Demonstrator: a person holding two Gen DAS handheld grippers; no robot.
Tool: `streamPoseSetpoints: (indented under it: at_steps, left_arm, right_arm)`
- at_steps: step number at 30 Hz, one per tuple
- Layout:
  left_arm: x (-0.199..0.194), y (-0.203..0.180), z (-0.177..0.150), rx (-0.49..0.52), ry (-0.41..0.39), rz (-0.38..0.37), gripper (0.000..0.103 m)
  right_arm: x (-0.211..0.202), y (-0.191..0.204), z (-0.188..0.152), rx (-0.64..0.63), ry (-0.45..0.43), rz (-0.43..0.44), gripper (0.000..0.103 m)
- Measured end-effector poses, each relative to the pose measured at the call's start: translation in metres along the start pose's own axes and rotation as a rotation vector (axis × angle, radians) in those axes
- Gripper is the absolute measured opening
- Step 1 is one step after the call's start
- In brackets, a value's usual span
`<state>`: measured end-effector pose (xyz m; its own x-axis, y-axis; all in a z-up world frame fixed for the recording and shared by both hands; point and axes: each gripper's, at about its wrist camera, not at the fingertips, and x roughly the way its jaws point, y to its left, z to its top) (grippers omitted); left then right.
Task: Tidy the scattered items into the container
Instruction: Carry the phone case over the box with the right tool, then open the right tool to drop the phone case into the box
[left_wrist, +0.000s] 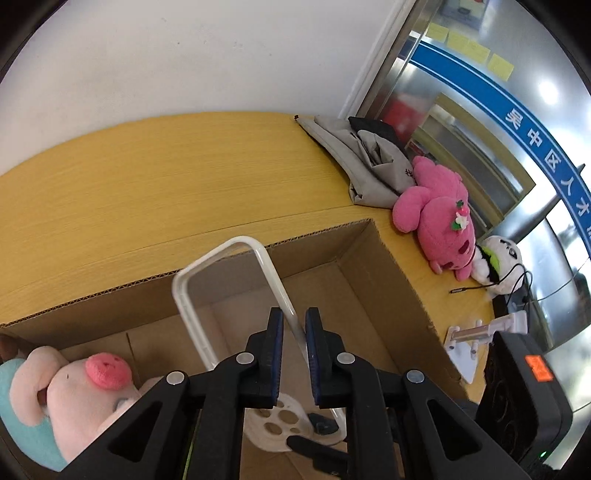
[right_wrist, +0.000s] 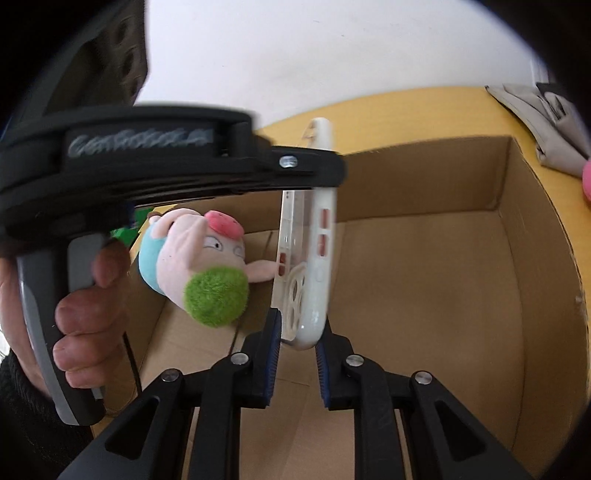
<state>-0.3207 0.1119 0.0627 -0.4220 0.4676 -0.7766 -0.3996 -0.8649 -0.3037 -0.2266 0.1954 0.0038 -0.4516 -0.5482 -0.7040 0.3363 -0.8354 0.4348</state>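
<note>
My left gripper (left_wrist: 294, 325) is shut on the edge of a clear white phone case (left_wrist: 221, 288) and holds it upright over an open cardboard box (left_wrist: 388, 266). In the right wrist view the same phone case (right_wrist: 317, 251) stands on edge, its lower corner between the jaws of my right gripper (right_wrist: 299, 339), which also closes on it. A pink pig plush (left_wrist: 74, 387) with a green ball lies in the box's left end; it also shows in the right wrist view (right_wrist: 199, 258). The box (right_wrist: 480, 258) is otherwise bare inside.
On the yellow table (left_wrist: 147, 177) right of the box lie a pink plush (left_wrist: 439, 218), a white panda plush (left_wrist: 498, 262), grey folded cloth (left_wrist: 362, 162), a white phone stand (left_wrist: 472, 343) and a thin black cable (left_wrist: 517, 284). A white wall is behind.
</note>
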Motion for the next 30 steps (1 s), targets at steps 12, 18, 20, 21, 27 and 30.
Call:
streamPoseSetpoints:
  at_steps: [12,18,20,21,27,30]
  left_arm:
    - [0.036,0.007,-0.015,-0.013,0.081,0.079,0.013]
    - [0.047,0.005,-0.017,-0.006,0.101,0.103,0.013]
    - [0.04,0.003,-0.018,-0.002,0.078,0.124,0.013]
    - [0.034,0.001,-0.019,0.006,0.061,0.121,0.017]
    - [-0.04,-0.016,-0.02,0.035,-0.127,0.131,0.077]
    - [-0.091,-0.024,-0.033,0.061,-0.226,0.149,0.083]
  right_arm:
    - [0.018,-0.002,0.004,0.056,0.104,-0.021,0.014]
    - [0.024,-0.019,0.004,0.145,0.127,-0.017,0.022]
    - [0.017,-0.019,0.005,0.149,0.106,-0.036,0.023]
    - [0.013,-0.018,0.006,0.15,0.098,-0.039,0.032]
    - [-0.039,-0.002,0.007,0.096,-0.001,-0.136,0.05]
    - [-0.071,0.011,-0.005,0.057,-0.061,-0.187,0.054]
